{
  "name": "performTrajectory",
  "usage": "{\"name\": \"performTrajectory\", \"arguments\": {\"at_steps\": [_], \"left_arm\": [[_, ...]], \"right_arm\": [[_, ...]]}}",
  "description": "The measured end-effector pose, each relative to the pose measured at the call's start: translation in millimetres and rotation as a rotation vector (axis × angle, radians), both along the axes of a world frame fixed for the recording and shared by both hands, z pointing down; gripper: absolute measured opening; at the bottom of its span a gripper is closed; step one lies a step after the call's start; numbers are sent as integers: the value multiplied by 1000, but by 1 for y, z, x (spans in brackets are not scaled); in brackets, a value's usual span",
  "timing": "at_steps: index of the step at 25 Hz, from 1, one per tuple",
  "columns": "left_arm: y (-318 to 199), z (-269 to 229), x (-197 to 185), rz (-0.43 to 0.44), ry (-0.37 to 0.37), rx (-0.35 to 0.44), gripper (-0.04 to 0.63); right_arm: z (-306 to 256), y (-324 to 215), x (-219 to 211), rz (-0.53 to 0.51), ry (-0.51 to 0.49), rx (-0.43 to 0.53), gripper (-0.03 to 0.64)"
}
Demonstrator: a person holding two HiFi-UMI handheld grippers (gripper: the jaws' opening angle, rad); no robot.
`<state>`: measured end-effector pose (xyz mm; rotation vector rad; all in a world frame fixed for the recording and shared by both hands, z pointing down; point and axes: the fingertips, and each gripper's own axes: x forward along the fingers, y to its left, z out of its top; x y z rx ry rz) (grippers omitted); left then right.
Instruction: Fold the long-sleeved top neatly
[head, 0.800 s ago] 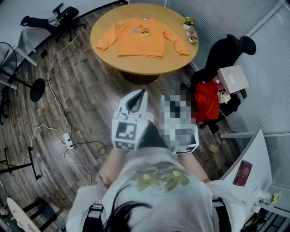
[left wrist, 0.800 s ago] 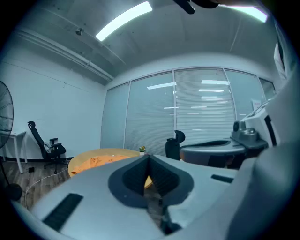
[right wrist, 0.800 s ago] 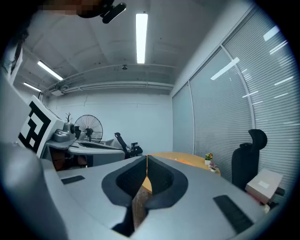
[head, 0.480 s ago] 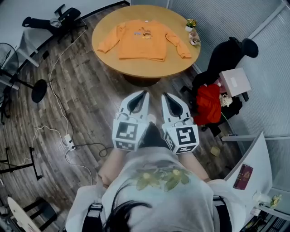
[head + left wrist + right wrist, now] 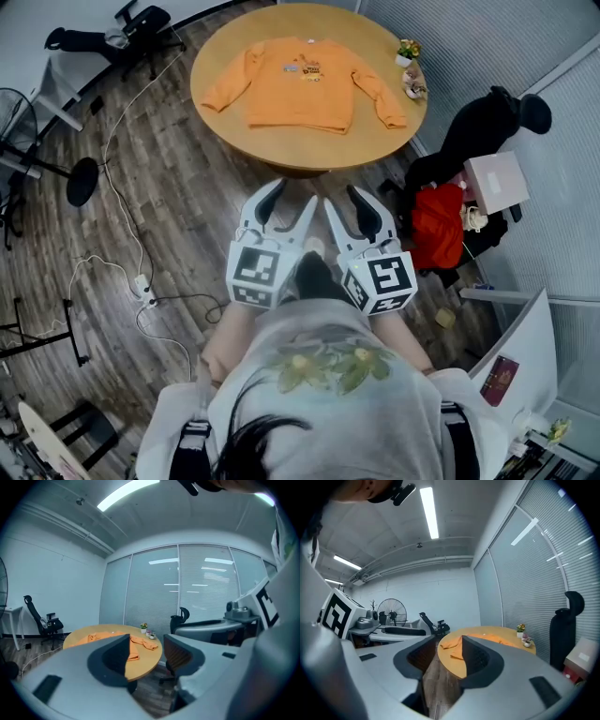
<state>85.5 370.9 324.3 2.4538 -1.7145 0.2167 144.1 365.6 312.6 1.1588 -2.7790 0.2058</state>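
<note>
Orange top (image 5: 302,82) spread flat on table (image 5: 281,148), sleeves out for folding; left gripper (image 5: 292,195), right gripper (image 5: 345,199) well short of table, jaws spread, empty.

The top (image 5: 302,84) lies flat on the bench (image 5: 281,150). Small plant pots (image 5: 411,73) sit at the bench's right edge. A chair (image 5: 469,131) stands right of the bench. The left gripper (image 5: 292,195) and right gripper (image 5: 344,198) are side by side, well before the bench.

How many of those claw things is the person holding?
2. The left claw and the right claw are side by side in front of the person, both open and empty.
</note>
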Motion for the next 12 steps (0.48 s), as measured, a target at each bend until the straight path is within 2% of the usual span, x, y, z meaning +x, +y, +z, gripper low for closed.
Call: {"name": "performTrajectory", "arguments": {"at_steps": [1,2,5,12], "left_arm": [[-7,0,-4,-12,5,5,238],[-14,-1,-8,-24,7,12,259],[-34,1,-18,-39,-3,12,270],[-78,16,-34,-41,-31,-64,270]], "right_arm": [[2,-7,-2,-8,6,-10,181],[3,-14,-3,-12,12,-17,199],[7,-36,-3,-6,27,-25,218],[21,-92,6,46,28,-74,219]]}}
